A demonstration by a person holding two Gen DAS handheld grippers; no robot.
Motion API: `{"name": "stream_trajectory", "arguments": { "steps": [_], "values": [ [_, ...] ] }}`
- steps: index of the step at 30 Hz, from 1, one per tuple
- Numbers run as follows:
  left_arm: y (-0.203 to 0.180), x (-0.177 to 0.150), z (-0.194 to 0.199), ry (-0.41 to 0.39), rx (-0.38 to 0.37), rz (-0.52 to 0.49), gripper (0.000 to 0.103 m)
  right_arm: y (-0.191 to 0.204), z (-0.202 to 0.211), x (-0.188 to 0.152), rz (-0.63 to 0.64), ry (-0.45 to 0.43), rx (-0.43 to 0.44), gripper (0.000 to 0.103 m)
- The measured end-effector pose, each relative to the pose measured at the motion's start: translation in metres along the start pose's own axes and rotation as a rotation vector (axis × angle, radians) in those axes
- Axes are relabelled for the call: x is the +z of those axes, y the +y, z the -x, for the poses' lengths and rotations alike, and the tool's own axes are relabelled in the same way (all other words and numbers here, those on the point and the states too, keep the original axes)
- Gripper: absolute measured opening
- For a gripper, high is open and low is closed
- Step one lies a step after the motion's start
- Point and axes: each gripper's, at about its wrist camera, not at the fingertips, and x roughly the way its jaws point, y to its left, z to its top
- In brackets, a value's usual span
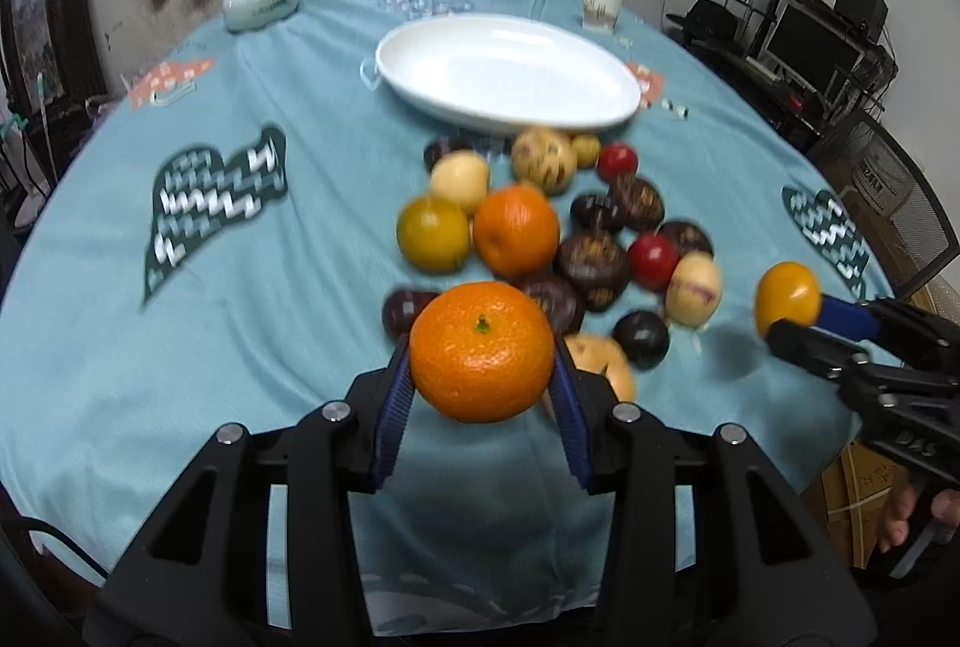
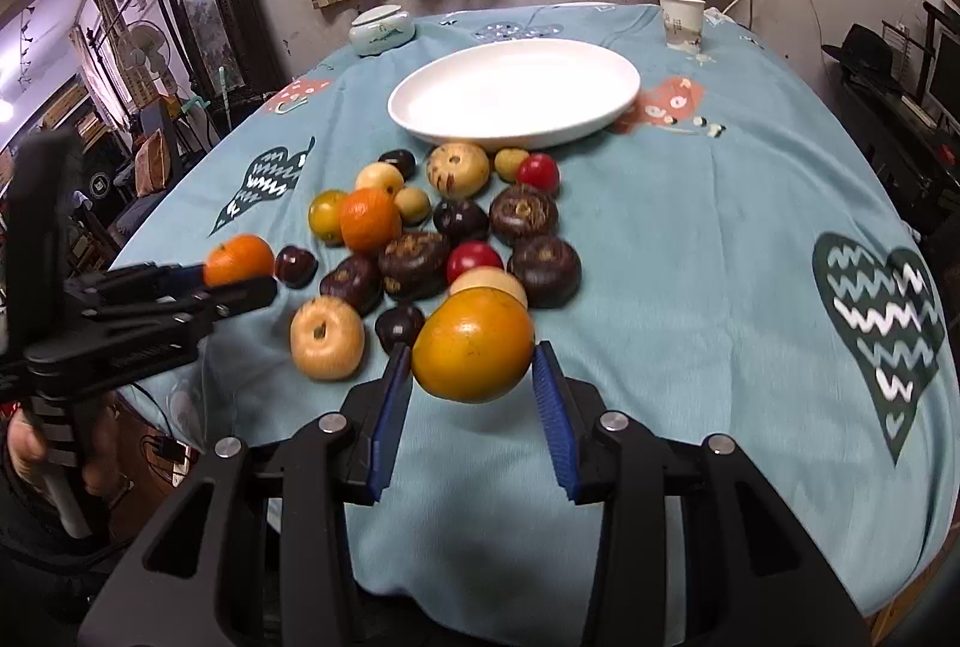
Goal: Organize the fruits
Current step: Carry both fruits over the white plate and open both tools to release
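My left gripper (image 1: 482,360) is shut on a bright orange mandarin (image 1: 482,350), held just above the table's near edge; the same gripper (image 2: 237,275) and mandarin (image 2: 239,258) show at the left of the right wrist view. My right gripper (image 2: 473,354) is shut on a yellow-orange fruit (image 2: 473,344), also lifted off the cloth; it appears again at the right of the left wrist view as gripper (image 1: 786,314) and fruit (image 1: 787,296). A pile of fruit (image 2: 420,251) lies mid-table: dark purple, red, pale yellow and orange pieces. Behind it sits an empty white oval plate (image 2: 516,98).
A teal patterned tablecloth (image 2: 720,239) covers the round table. At the far edge stand a paper cup (image 2: 681,20) and a lidded ceramic jar (image 2: 382,30). A chair (image 1: 900,203) and shelves with electronics are to the right; a person's hand (image 2: 27,452) grips the left handle.
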Motion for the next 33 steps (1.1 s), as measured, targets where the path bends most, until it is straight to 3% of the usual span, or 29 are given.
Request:
{"name": "stream_trajectory", "arguments": {
  "steps": [5, 8, 12, 16, 21, 25, 26, 28, 33],
  "values": [
    [-0.007, 0.061, 0.006, -0.025, 0.002, -0.044, 0.044, -0.007, -0.005, 0.045, 0.021, -0.025, 0.022, 0.042],
    [-0.008, 0.122, -0.005, -0.034, 0.018, -0.041, 0.044, -0.012, -0.019, 0.102, 0.074, -0.046, 0.034, 0.042],
    [-0.004, 0.217, -0.059, 0.011, 0.009, -0.016, 0.045, -0.033, -0.072, 0.189, 0.110, -0.033, 0.024, 0.042],
    [-0.003, 0.283, -0.146, 0.098, 0.026, -0.001, 0.045, -0.066, -0.160, 0.248, 0.087, 0.089, 0.020, 0.042],
    [0.008, 0.306, -0.224, 0.203, 0.015, 0.060, 0.045, -0.082, -0.214, 0.270, 0.104, 0.162, 0.028, 0.042],
    [0.015, 0.307, -0.253, 0.244, -0.001, 0.081, 0.047, -0.088, -0.234, 0.271, 0.104, 0.186, 0.024, 0.043],
    [0.017, 0.308, -0.255, 0.244, 0.002, 0.086, 0.050, -0.088, -0.237, 0.272, 0.112, 0.178, 0.021, 0.052],
    [0.021, 0.310, -0.249, 0.219, 0.011, 0.097, 0.077, -0.086, -0.235, 0.275, 0.129, 0.148, -0.013, 0.068],
    [0.026, 0.311, -0.192, 0.131, 0.024, 0.076, 0.079, -0.079, -0.201, 0.275, 0.136, 0.102, -0.029, 0.068]
  ]
}}
